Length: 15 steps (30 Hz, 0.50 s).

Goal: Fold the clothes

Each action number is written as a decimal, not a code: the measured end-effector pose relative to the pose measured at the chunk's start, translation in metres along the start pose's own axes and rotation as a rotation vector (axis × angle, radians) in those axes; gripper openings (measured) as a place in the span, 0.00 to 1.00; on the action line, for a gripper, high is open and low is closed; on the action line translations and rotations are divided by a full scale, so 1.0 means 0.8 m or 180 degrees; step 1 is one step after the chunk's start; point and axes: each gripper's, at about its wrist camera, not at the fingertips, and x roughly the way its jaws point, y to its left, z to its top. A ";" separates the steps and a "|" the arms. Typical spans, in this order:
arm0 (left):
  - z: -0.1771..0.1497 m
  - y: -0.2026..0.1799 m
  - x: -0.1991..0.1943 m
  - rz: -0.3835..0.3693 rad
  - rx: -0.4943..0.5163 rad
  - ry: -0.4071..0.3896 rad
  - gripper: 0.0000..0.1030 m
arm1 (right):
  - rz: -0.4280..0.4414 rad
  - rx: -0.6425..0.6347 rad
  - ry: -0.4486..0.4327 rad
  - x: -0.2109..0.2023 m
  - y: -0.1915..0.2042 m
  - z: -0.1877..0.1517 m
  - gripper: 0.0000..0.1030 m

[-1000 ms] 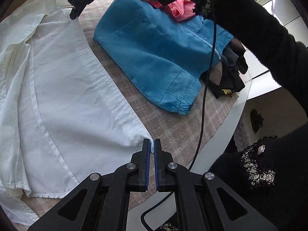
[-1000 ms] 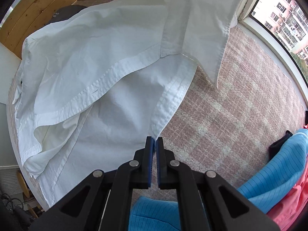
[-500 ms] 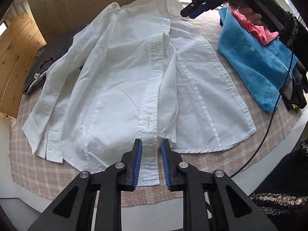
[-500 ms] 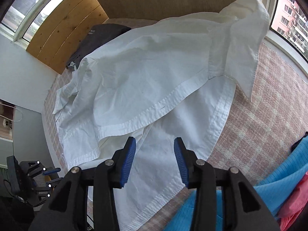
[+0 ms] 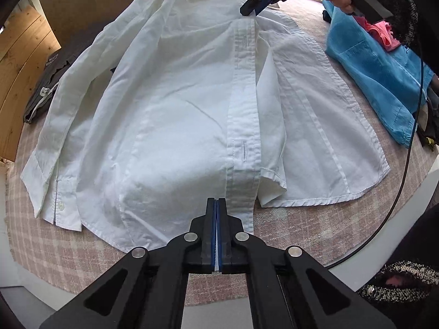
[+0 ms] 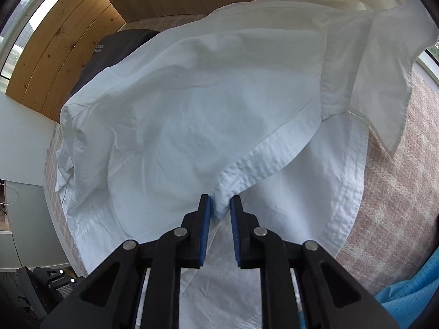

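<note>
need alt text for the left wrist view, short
The left tongs are shut on the bottom hem of a white shirt spread on a pink checked cloth. The right tongs reach to its button strip near the collar; a blue garment lies beside it.

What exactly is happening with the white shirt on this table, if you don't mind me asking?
A person is laying out a white shirt on the pink checked cloth for folding, with tongs in each hand. The left tongs are shut on the button placket at the hem. The right tongs sit near the collar, slightly apart with placket fabric between their fingers. A blue garment lies to the side.
</note>
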 end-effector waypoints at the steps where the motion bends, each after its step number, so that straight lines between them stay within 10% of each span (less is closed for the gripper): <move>1: 0.000 0.005 -0.004 -0.0039 -0.0046 -0.0021 0.00 | 0.0008 -0.0001 -0.0030 -0.004 0.002 0.000 0.11; 5: 0.001 0.004 -0.018 -0.0283 -0.0127 -0.0096 0.03 | 0.0030 -0.0007 -0.0139 -0.019 0.012 -0.001 0.07; 7: 0.005 -0.012 -0.018 -0.0269 -0.0048 -0.0129 0.34 | 0.0003 -0.0029 -0.0150 -0.023 0.014 0.002 0.07; 9: 0.012 -0.027 -0.009 -0.0115 0.0126 -0.0128 0.45 | -0.0012 -0.0039 -0.0166 -0.029 0.011 0.006 0.07; 15: 0.023 -0.024 0.022 0.0068 0.0214 0.0040 0.11 | 0.0019 -0.0015 -0.0221 -0.042 0.006 0.017 0.07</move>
